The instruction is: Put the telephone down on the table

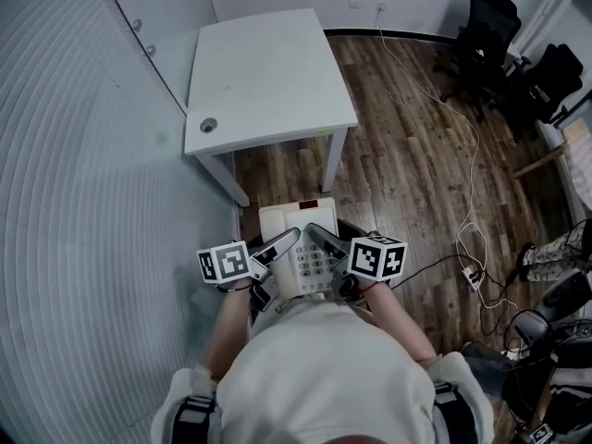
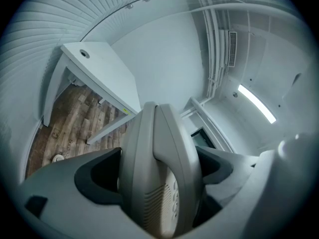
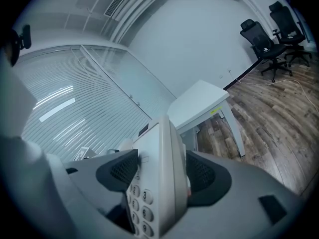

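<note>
1. Looks like the carry step. Off-white plastic desk telephone with a grey keypad (image 1: 303,257) held up in the air close to the body, above the brown wood-plank floor (image 1: 416,165). Not touching the white rectangular table (image 1: 264,72), which sits well apart at 12 o'clock from the phone in the head view.
2. Left gripper (image 2: 157,171) clamped on the phone's 9 o'clock edge, jaws pinching the handset and the base together (probably handy for stopping the handset sliding off).
3. Right gripper (image 3: 162,176) clamped on the 3 o'clock edge beside the keys, dark pads pressed onto the top face and the underside. Nothing else between either pair of jaws.
4. Next move, just guessing: walk both grippers forward toward 12 o'clock at the same pace and keep the phone level. Then lower it onto a bare part of the tabletop, clear of the round cable hole (image 1: 208,125) near the front-left corner. Only let go once the base sits flat, both sides roughly together so it doesn't tip.
5. Phone itself: boxy and smooth, paler panel at the far end, keypad at the near end with 3, 6 and 9 readable in the right gripper view. Rounded handset with a slotted grille showing in the left gripper view. No cord visible from here.
</note>
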A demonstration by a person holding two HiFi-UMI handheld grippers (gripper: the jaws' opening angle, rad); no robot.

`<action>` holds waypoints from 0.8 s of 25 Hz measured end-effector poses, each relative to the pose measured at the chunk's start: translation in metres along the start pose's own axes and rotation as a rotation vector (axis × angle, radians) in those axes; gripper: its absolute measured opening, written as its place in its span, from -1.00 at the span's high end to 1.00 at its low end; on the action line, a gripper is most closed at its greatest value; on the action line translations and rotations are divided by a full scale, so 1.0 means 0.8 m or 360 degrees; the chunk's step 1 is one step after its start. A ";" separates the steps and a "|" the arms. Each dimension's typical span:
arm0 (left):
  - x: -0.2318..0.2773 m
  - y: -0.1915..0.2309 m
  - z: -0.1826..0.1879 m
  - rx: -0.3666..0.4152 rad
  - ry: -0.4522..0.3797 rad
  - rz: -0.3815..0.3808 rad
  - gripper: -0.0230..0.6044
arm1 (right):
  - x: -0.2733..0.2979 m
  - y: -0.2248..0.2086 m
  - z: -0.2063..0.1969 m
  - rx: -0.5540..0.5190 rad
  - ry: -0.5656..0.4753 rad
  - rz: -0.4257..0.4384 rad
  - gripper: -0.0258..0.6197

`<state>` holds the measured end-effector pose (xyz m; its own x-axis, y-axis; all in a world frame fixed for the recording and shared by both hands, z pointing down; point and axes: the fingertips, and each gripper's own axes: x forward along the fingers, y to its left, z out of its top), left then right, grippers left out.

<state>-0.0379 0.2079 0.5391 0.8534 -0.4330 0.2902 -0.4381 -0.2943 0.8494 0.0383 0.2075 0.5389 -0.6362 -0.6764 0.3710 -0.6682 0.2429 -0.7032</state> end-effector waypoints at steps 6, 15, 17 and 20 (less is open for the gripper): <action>0.025 0.010 0.054 -0.0019 0.0028 0.0006 -0.46 | 0.035 -0.011 0.046 0.0031 0.0009 -0.0018 -0.03; 0.040 0.029 0.063 -0.0029 0.0008 0.0006 -0.46 | 0.054 -0.028 0.052 0.0026 0.0019 -0.0012 -0.03; 0.043 0.032 0.067 -0.0032 0.0004 0.0008 -0.46 | 0.058 -0.031 0.055 0.0024 0.0025 -0.0013 -0.03; 0.045 0.032 0.070 -0.0030 -0.0006 0.0009 -0.46 | 0.061 -0.032 0.059 0.0014 0.0025 -0.0008 -0.03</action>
<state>-0.0341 0.1367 0.5463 0.8498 -0.4378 0.2935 -0.4377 -0.2759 0.8558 0.0427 0.1359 0.5463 -0.6389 -0.6667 0.3839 -0.6679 0.2332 -0.7068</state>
